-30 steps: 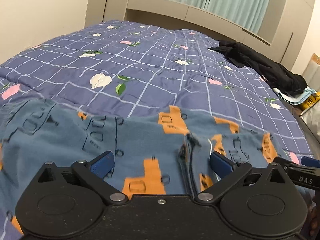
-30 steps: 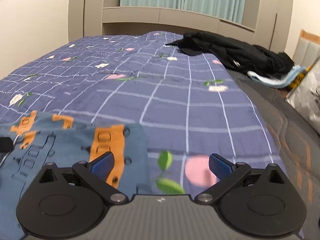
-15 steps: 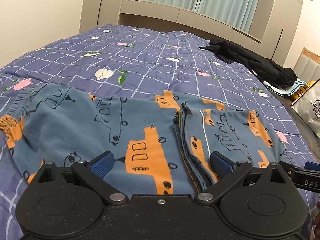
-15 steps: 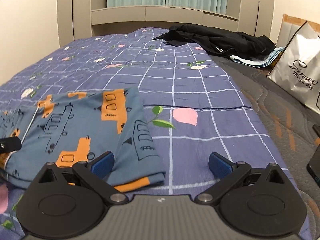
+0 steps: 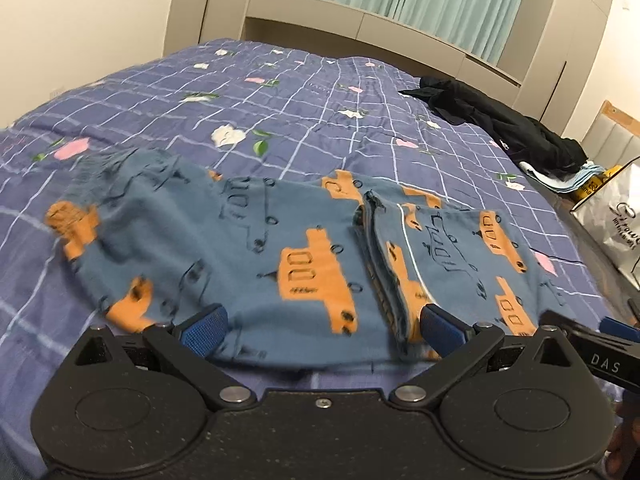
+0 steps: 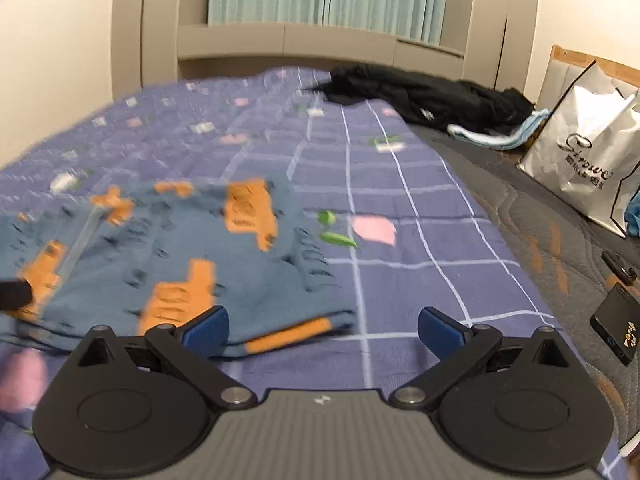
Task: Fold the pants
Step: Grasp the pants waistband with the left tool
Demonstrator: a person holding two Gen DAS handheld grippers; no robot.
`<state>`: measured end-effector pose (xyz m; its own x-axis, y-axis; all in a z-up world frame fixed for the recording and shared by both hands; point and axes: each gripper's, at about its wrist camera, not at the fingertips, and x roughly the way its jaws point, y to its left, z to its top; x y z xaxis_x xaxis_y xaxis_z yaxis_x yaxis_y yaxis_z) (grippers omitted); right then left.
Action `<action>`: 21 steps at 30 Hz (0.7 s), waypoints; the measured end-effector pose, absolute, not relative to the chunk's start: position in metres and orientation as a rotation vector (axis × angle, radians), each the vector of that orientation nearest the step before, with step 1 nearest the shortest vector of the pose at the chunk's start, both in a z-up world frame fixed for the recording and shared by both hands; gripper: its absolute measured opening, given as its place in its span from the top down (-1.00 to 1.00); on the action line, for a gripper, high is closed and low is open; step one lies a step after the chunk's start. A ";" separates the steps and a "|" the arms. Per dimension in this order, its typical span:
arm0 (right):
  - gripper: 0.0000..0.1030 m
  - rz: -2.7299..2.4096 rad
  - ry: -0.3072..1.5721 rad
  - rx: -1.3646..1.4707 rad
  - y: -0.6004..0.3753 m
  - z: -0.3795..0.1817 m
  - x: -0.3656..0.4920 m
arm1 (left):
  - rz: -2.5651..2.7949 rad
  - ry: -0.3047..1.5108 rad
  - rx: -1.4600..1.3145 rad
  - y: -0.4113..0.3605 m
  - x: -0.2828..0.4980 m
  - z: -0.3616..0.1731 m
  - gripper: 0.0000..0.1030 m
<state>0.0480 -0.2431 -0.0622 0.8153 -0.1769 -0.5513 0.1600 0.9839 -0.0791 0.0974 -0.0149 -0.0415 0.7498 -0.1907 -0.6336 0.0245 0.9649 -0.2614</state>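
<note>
Lying flat on the bed (image 5: pixel 360 92), the pants (image 5: pixel 248 248) spread just ahead of the left hand-held gripper (image 5: pixel 320 326), whose blue fingers are spread wide with nothing between them. Forward and to the right of it, one end of the garment is turned back over itself, so a doubled layer (image 5: pixel 452 248) rests on the single layer with its raw edge running straight away from the right-hand finger (image 5: pixel 440 324); that first fold is probably why the cloth sits squared up rather than bunched. Off to the forward left the single layer ends in a gathered edge, likely the waistband, though blur leaves it uncertain. The right hand-held gripper (image 6: pixel 323 325) is likewise wide open and grasping nothing; the doubled end of the pants (image 6: pixel 180 256) lies ahead and to its left, its orange-trimmed hem just beyond the left finger (image 6: pixel 206 326), while bare quilt fills the space ahead of its right finger. Both tools hover near the closest edge of the cloth, which suits taking hold along that edge for a further fold; the job looks about half done. Far ahead and to the right lie a heap of dark clothes (image 6: pixel 432 92), a white shopping bag (image 6: pixel 584 160) and, nearer on the right, a phone (image 6: pixel 618 326), all well apart from the garment.
</note>
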 end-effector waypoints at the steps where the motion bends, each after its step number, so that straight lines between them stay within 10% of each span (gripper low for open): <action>1: -1.00 -0.164 0.573 -0.020 -0.239 -0.059 0.044 | -0.112 0.721 -0.255 -0.010 0.092 -0.041 -0.99; 21: -1.00 0.041 0.555 -0.081 -0.138 -0.066 0.074 | 0.090 0.613 -0.404 0.122 0.113 -0.057 -0.99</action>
<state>0.0737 -0.1384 -0.0660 0.8489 0.0174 -0.5282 -0.0610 0.9960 -0.0652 0.1126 0.1217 -0.0573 0.8164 -0.0360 -0.5763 -0.2004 0.9184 -0.3413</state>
